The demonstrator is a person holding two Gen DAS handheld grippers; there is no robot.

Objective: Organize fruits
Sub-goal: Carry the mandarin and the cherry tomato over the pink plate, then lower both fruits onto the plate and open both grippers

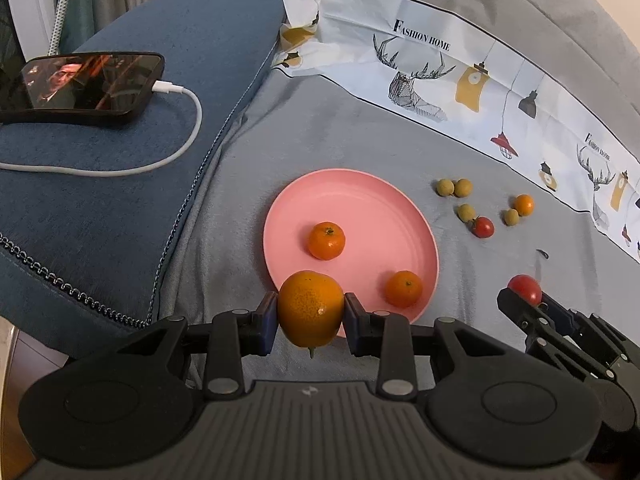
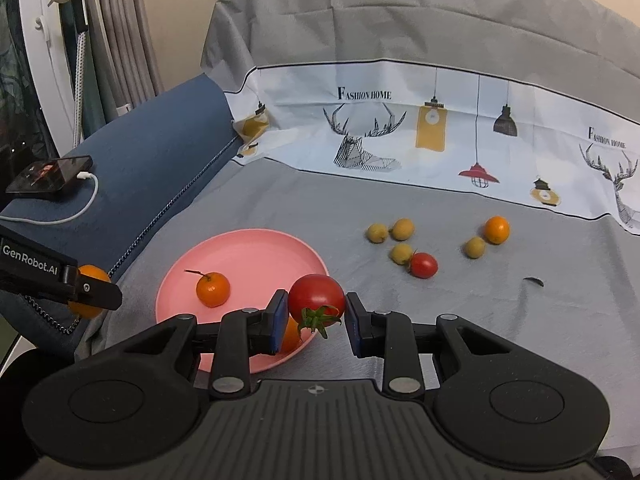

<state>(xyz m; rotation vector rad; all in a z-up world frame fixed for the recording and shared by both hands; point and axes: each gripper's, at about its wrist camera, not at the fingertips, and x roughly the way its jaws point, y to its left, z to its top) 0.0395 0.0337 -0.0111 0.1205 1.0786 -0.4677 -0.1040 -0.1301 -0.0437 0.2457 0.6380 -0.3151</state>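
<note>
My left gripper (image 1: 311, 322) is shut on a mandarin (image 1: 310, 307) just above the near rim of the pink plate (image 1: 360, 200). Two small mandarins (image 1: 326, 240) (image 1: 403, 288) lie on the plate. My right gripper (image 2: 316, 320) is shut on a red tomato (image 2: 316, 298) with a green stem, over the plate's (image 2: 256, 248) right edge. In the left wrist view the right gripper (image 1: 520, 300) shows at the right with the tomato (image 1: 525, 288). In the right wrist view the left gripper (image 2: 86, 290) shows at the left with its mandarin (image 2: 90, 276).
On the grey cloth right of the plate lie several small yellow-green fruits (image 2: 377, 233), a loose red tomato (image 2: 423, 265) and a small mandarin (image 2: 496, 229). A phone (image 1: 80, 86) on a charging cable rests on the blue cushion (image 1: 140, 200) at the left. A printed cloth (image 2: 400, 136) lines the back.
</note>
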